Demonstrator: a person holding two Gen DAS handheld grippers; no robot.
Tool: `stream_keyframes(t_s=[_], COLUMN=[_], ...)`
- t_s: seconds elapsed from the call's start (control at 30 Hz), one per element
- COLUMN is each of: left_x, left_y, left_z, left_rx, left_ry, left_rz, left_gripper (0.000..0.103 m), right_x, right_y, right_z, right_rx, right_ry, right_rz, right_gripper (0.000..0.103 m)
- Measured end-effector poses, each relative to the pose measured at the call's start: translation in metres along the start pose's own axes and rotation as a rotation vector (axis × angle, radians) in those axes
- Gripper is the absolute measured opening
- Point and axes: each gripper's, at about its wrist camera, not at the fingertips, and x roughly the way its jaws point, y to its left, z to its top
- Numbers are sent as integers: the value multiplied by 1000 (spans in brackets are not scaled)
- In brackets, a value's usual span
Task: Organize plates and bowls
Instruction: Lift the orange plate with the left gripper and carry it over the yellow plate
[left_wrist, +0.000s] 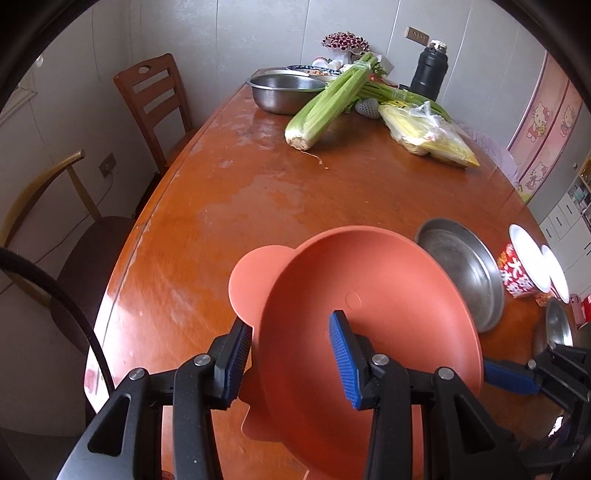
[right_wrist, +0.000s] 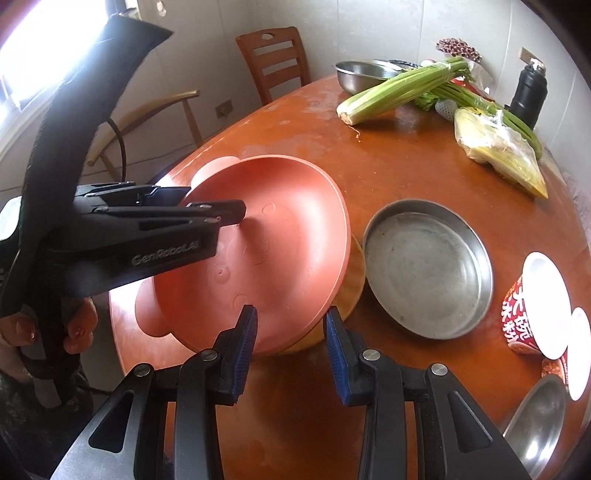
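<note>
A salmon plastic plate (left_wrist: 369, 314) with round ears hangs tilted over the wooden table (left_wrist: 221, 206). My left gripper (left_wrist: 291, 332) is shut on its rim, one pad behind the plate and one inside it. In the right wrist view the same plate (right_wrist: 273, 240) faces me, with the left gripper (right_wrist: 218, 203) clamped on its left side. My right gripper (right_wrist: 290, 325) is shut on the plate's near rim. A yellow plate edge (right_wrist: 352, 284) shows under the right rim. The right gripper (left_wrist: 517, 373) also appears at the plate's right edge in the left wrist view.
A shallow steel pan (right_wrist: 428, 269) sits just right of the plate. Red noodle cups (right_wrist: 521, 314) and a steel dish (right_wrist: 535, 421) are further right. Celery (right_wrist: 399, 92), a steel bowl (right_wrist: 362, 75), bagged corn (right_wrist: 498, 147) and a black flask (right_wrist: 528, 92) fill the far end. Chairs (right_wrist: 273, 59) stand at left.
</note>
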Motion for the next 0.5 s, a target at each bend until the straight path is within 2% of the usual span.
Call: stream_keyframes(t_s=[0.5], left_x=[20], left_y=[8], left_z=[21], left_rx=[23], left_ry=[13], left_rz=[1], left_gripper=[43], right_x=[16], right_y=[17], right_z=[7], right_rx=[4], right_ry=[14], right_rz=[7], right_gripper=[40])
